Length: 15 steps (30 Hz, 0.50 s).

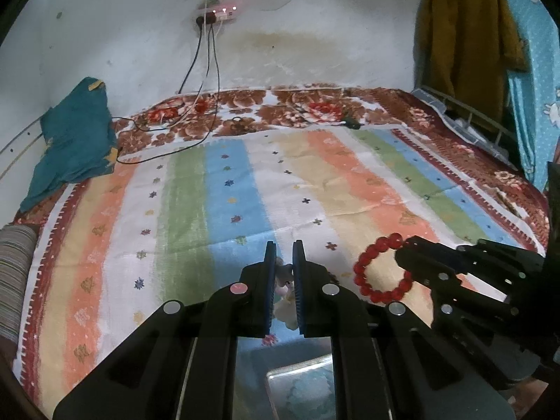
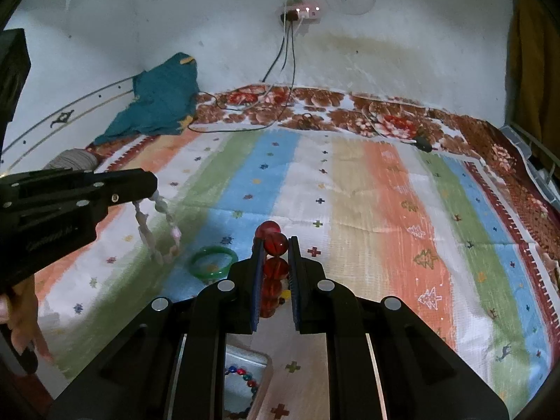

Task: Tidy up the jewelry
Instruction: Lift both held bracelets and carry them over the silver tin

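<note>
Nearest your right lens, a pale tray (image 2: pixel 260 358) sits low in frame holding a multicoloured bead string (image 2: pixel 245 376). Your left gripper (image 1: pixel 283 245) is clamped on a pale pink-and-white chunky bead bracelet (image 1: pixel 285 288); in the right wrist view that loop dangles from its tip, clear of the striped pastel bedsheet (image 2: pixel 350 192). A green glassy bangle (image 2: pixel 212 261) lies flat on the sheet, between the dangling loop and your right gripper (image 2: pixel 276 239). Your right gripper is closed on a red translucent round-bead bracelet (image 2: pixel 274 245), beads pinched between the blue pads (image 2: pixel 258 280); in the left wrist view the rest of the ring hangs free off the sheet. A teal cloth (image 2: pixel 161 98) is bunched far left at the wall.
</note>
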### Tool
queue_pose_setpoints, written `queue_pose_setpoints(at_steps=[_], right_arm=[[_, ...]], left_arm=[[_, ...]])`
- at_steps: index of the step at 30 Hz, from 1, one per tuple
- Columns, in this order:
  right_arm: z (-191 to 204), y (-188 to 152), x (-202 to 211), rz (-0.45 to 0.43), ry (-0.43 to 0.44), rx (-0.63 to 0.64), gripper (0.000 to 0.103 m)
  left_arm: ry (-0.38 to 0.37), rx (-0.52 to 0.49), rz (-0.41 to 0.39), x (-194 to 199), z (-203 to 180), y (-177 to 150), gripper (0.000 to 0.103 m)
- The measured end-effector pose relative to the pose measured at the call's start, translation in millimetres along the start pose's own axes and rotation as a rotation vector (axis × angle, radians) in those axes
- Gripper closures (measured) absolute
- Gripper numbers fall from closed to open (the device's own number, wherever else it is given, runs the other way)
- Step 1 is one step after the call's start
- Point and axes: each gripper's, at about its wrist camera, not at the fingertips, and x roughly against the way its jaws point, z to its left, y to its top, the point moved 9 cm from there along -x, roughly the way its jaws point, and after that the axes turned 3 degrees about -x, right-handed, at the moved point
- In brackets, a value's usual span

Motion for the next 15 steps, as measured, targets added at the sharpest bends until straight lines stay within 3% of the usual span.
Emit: queue_pose_setpoints(at_steps=[15], right_arm=[[9.6, -12.4, 29.0, 0.005, 0.058, 0.004, 0.089]], left_arm=[[-0.067, -0.006, -0.007, 31.7, -9.8, -13.7, 0.094]])
